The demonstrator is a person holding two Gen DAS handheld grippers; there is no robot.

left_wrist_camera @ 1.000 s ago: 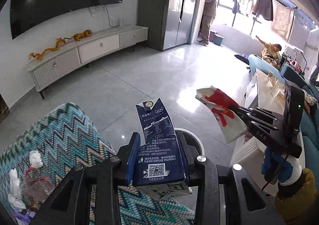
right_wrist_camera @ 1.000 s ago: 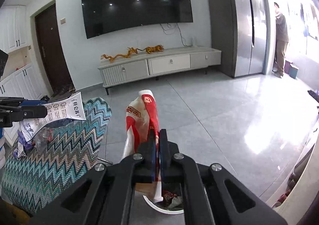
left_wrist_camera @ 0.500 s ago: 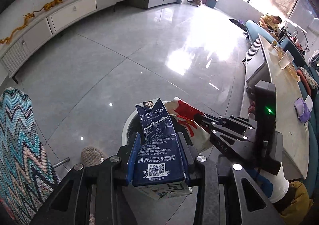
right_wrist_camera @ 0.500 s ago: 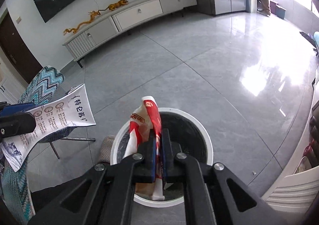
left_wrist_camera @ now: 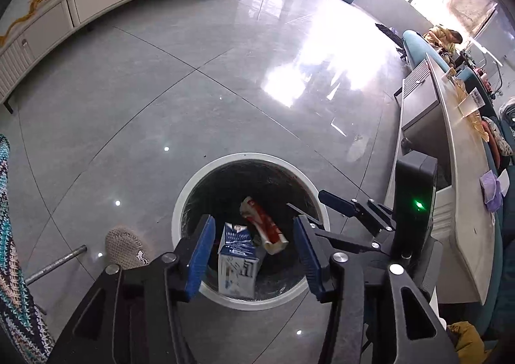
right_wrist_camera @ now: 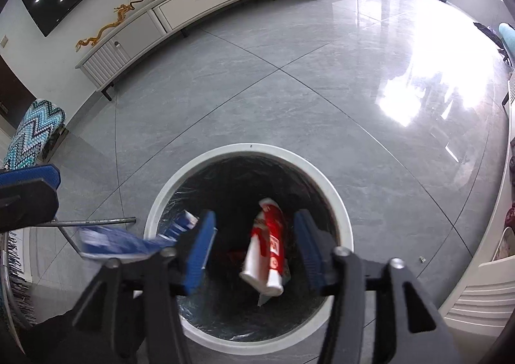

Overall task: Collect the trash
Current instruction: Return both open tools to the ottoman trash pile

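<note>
Both grippers, left (left_wrist_camera: 254, 257) & right (right_wrist_camera: 254, 248), jaws just spread apart, nothing gripped; blue carton (left_wrist_camera: 237, 259) and red-white wrapper (right_wrist_camera: 268, 254) sit below them inside bin (left_wrist_camera: 193, 190), near its front rim.

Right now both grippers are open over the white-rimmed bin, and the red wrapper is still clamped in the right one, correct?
Not quite. The right gripper has just opened and its pads no longer touch the red wrapper, which is dropping into the bin, as the right wrist view shows. The left gripper is open too.
</note>
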